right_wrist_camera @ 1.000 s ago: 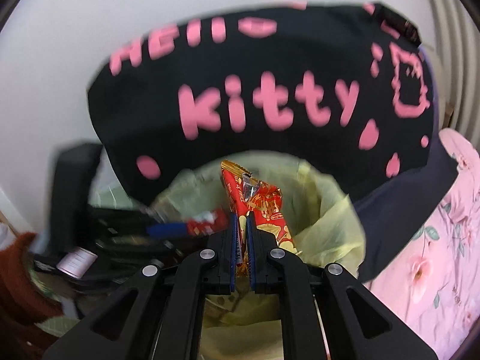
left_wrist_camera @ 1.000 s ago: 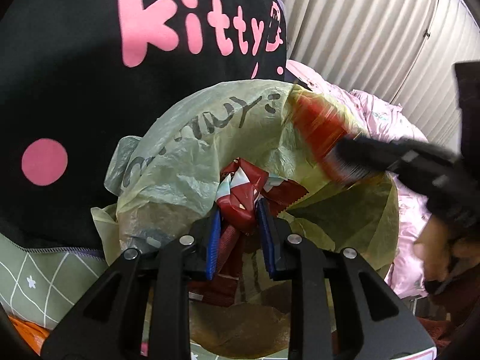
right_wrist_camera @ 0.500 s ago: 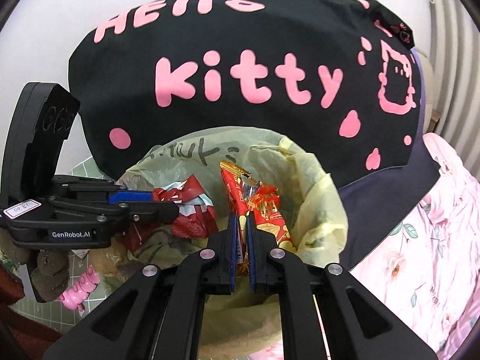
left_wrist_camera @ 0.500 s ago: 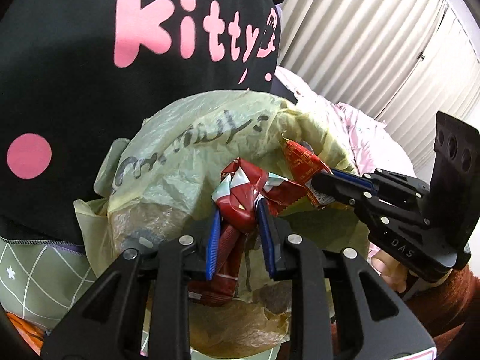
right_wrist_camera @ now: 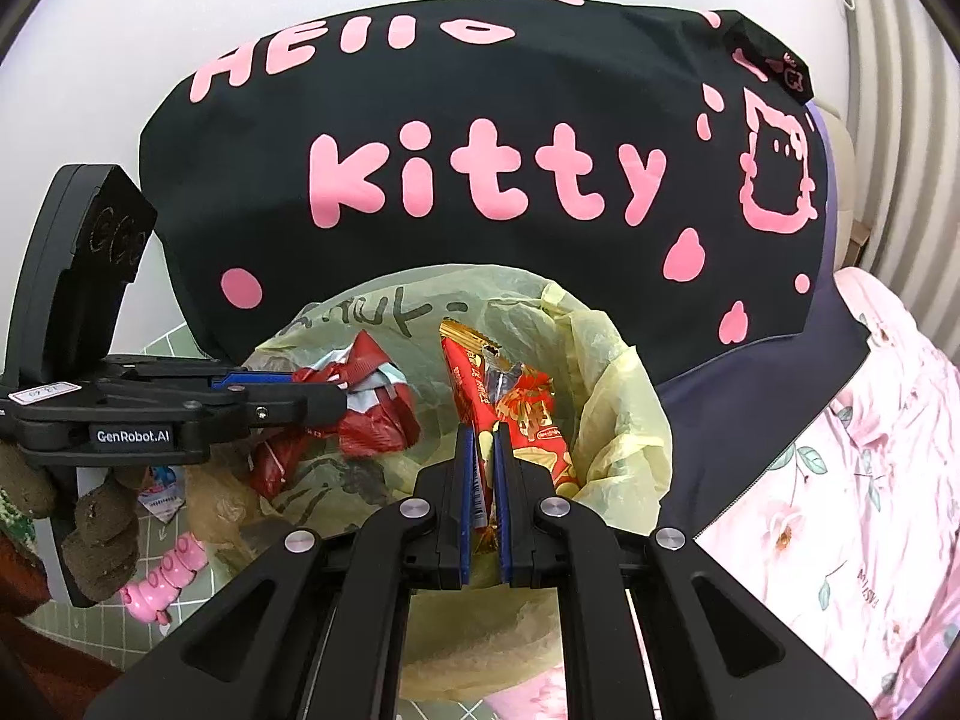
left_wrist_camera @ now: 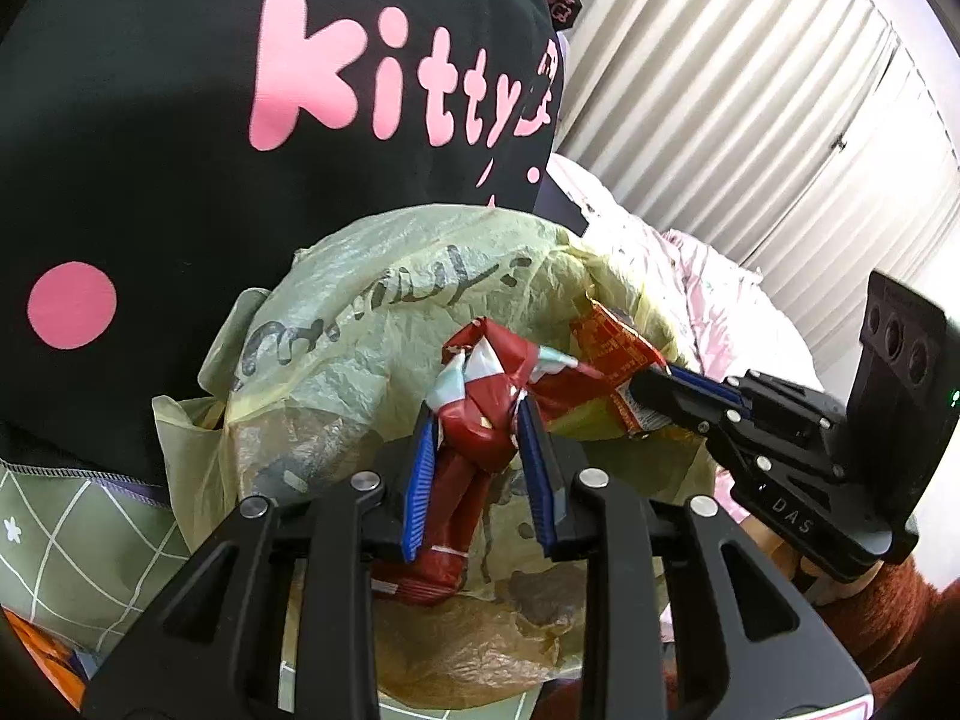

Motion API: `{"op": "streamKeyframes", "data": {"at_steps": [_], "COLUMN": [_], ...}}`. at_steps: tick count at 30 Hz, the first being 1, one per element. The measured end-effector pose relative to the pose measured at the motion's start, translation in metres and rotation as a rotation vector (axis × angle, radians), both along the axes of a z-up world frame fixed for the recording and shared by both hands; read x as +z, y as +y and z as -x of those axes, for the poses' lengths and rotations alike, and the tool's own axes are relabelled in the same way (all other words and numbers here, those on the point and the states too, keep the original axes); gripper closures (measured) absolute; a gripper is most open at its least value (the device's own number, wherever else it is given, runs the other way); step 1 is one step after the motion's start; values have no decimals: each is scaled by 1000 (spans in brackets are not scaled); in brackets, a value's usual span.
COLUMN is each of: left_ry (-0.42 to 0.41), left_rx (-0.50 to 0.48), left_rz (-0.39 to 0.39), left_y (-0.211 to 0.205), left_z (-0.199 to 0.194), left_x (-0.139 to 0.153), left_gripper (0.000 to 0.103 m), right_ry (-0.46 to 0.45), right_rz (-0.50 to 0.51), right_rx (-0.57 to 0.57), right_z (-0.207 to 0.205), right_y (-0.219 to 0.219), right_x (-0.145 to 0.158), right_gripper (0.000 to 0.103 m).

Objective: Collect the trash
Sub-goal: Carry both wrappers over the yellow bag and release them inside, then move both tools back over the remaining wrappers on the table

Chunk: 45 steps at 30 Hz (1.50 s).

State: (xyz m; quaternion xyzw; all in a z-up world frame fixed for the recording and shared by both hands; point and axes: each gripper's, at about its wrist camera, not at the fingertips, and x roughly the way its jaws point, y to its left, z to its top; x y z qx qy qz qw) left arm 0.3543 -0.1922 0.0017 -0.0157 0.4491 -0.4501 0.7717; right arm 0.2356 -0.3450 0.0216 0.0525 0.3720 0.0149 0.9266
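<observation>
Black cloth [right_wrist_camera: 480,138] lettered "Hello Kitty", left claw [right_wrist_camera: 336,405] labelled "GenRobot.AI"

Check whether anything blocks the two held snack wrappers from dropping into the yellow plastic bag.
Nothing visible does. The crumpled red wrapper between the opening left gripper and the red-orange wrappers in the shut right gripper hang over the yellow plastic bag's open mouth.
</observation>
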Motion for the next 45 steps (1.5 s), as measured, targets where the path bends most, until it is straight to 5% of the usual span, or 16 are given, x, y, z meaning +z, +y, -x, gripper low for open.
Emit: {"op": "streamKeyframes", "data": {"at_steps": [4, 7, 11, 21, 33, 45], "left_ry": [17, 13, -37, -187, -248, -199], "left_rx": [9, 29, 78, 357, 706, 1023], "left_rz": [29, 57, 77, 38, -39, -89], "left_y": [9, 19, 34, 102, 233, 377], "left_z": [-3, -3, 6, 43, 92, 135], "left_x": [3, 11, 25, 48, 41, 4], "left_gripper": [63, 58, 55, 51, 51, 50], "right_ry": [1, -2, -5, -98, -120, -79], "right_rz": [11, 19, 15, 25, 38, 50], "right_rx": [-5, -5, -6, 97, 323, 545], "right_z": [-2, -1, -1, -2, -19, -19], "right_y": [1, 3, 2, 33, 132, 250], "right_x": [-1, -1, -1, 21, 26, 8], "right_gripper": [90, 74, 72, 62, 56, 56]}}
